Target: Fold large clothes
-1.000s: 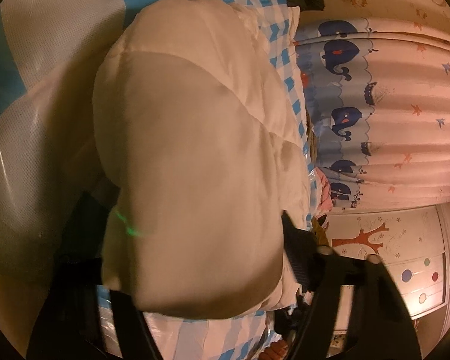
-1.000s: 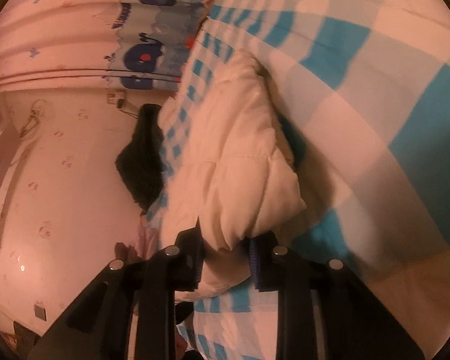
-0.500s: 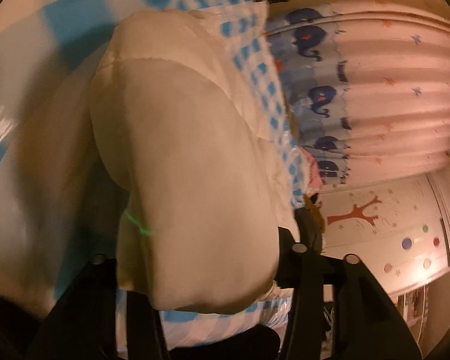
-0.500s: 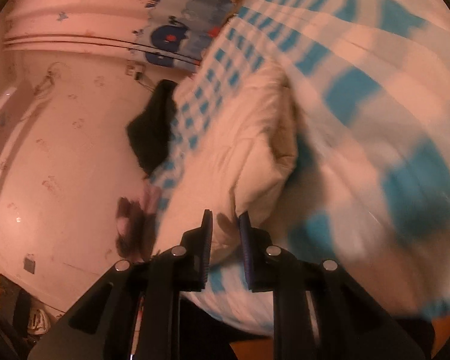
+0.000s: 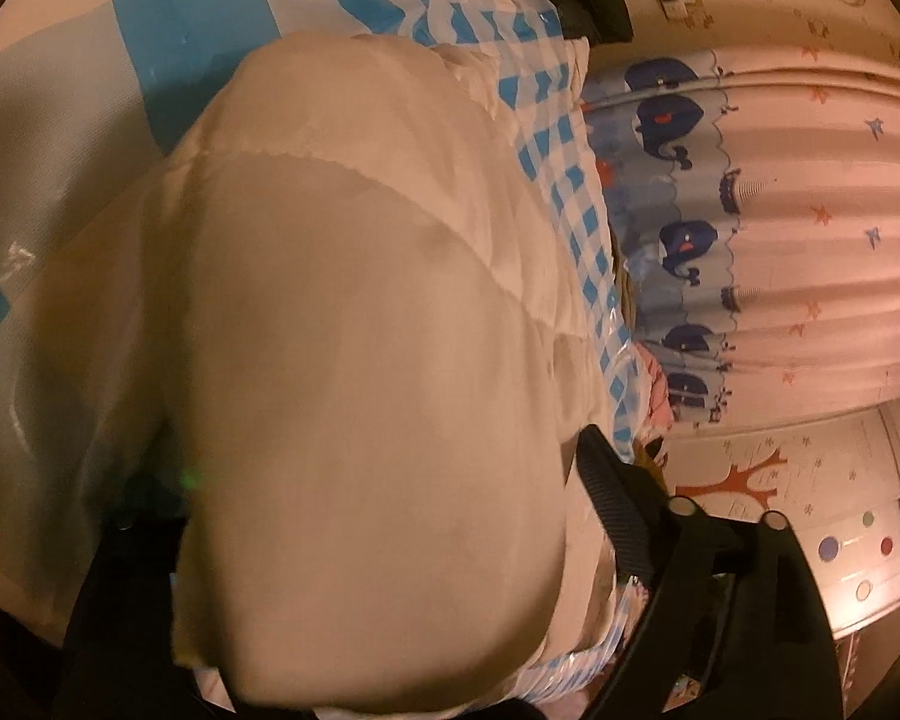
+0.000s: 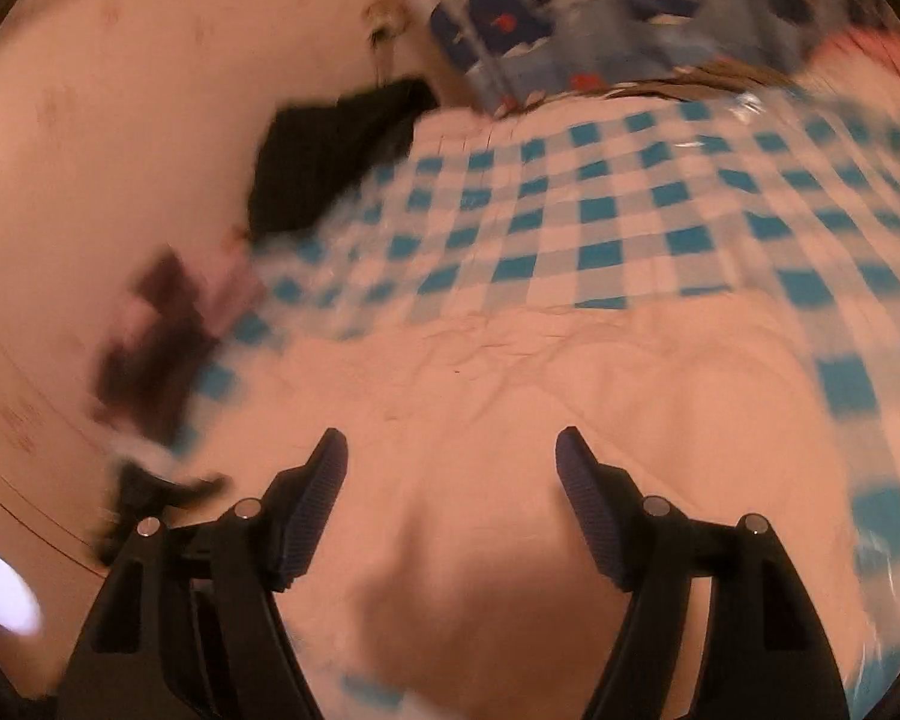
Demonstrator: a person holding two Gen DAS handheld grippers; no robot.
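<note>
White padded garment on the checked bed, both our grippers letting go

Our left gripper opens with the padded garment bulging between its jaws, long axis toward 12 o'clock; our right gripper, jaws parting and empty, hovers over it, cloth beyond.

One white padded garment, one checked cloth, two hand-held grippers

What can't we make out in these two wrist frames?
- Left wrist: the puffy white garment fills the frame and hides the left gripper's left finger; only the right finger shows, so contact is unclear.
- Left wrist: garment type and fold state, too close.
- Right wrist: motion blur smears the dark items at the checked cover's left edge.
- Right wrist: the garment's near edge, cut off by the frame bottom.
</note>
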